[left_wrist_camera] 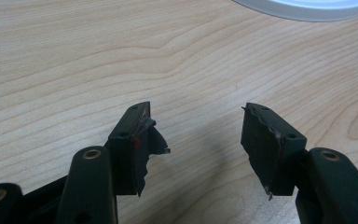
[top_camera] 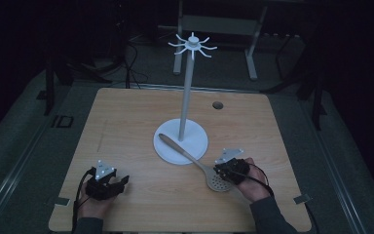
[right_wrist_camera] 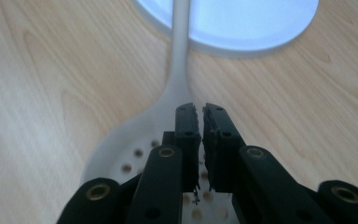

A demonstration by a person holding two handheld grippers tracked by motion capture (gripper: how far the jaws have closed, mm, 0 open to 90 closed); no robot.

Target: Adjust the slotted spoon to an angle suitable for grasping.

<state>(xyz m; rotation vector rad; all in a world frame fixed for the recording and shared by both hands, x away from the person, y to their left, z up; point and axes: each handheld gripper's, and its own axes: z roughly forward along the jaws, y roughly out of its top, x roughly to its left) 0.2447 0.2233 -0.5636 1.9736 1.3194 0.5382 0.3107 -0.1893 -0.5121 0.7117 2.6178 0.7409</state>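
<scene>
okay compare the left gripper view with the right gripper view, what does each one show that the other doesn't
Left gripper view alone: the left gripper with jaws wide apart over bare table, and worn pads with torn edges. Right gripper view alone: the right gripper with jaws nearly closed above the slotted spoon, whose handle runs up onto the stand base. Both share the wooden table and the white stand base at the top edge.
</scene>
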